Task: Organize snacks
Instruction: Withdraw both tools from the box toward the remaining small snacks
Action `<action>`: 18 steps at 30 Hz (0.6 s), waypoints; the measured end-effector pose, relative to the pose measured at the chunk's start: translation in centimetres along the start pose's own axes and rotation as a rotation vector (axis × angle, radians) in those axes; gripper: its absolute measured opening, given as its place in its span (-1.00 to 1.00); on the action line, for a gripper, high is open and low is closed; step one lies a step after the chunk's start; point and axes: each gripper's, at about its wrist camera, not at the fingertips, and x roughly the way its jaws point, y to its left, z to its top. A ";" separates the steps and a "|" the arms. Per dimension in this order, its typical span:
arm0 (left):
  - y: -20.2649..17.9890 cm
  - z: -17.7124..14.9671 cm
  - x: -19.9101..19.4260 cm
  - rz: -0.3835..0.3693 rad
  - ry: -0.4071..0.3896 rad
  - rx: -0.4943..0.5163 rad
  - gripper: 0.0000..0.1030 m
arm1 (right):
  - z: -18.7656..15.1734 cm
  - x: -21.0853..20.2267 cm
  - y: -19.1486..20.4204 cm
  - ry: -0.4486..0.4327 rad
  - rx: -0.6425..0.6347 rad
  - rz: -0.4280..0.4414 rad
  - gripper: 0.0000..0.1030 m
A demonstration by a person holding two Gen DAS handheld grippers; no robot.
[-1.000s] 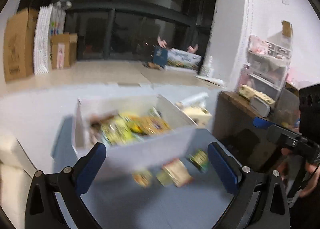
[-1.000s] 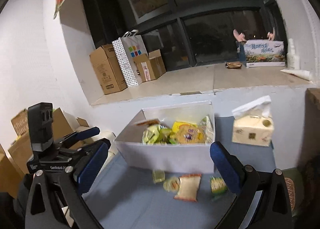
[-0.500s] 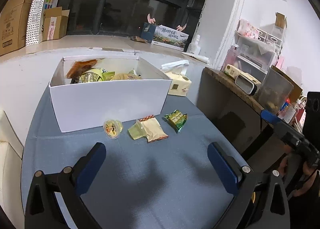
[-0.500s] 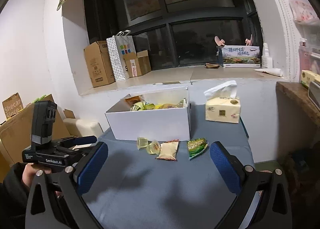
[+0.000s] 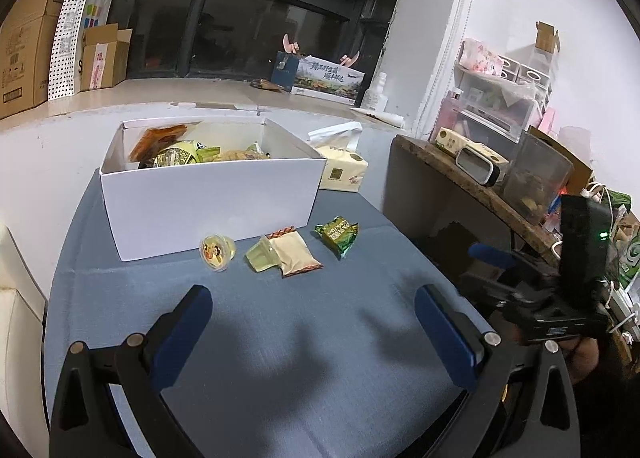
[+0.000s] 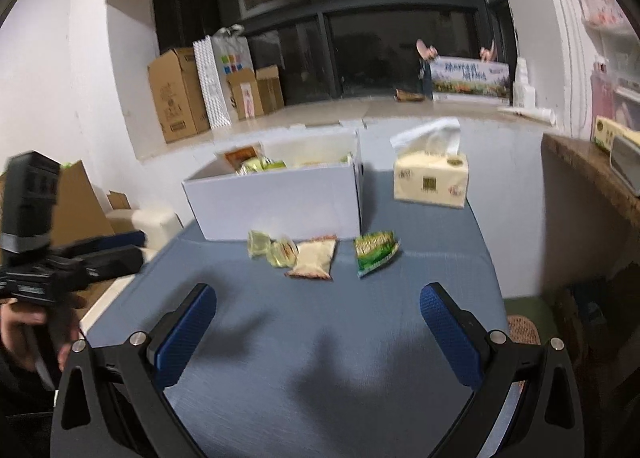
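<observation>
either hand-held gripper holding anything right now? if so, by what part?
Nothing is held. The left hand-held gripper and right hand-held gripper are both open above the blue tablecloth, short of the loose snacks lying before the white box.

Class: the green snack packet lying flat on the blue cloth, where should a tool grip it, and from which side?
Grip the green snack packet across its narrow width, from above. It lies flat on the cloth, apart from the beige packet, leaving both long edges free.

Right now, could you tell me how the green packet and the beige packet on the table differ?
The green packet is green and smaller; the beige packet is pale with red ends and longer. The beige packet touches a jelly cup; the green packet lies apart. Both lie flat before the white box.
</observation>
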 end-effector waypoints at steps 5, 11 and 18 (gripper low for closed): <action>0.1 -0.6 -0.6 -0.001 -0.005 -0.007 1.00 | -0.7 1.4 -0.9 0.049 0.033 -0.008 1.00; 0.6 -1.0 -1.1 -0.001 -0.014 -0.025 1.00 | -0.8 2.6 -1.2 0.083 0.054 -0.015 1.00; 1.2 -1.2 -1.7 0.008 -0.025 -0.045 1.00 | 0.1 4.9 -1.6 0.113 0.040 -0.031 1.00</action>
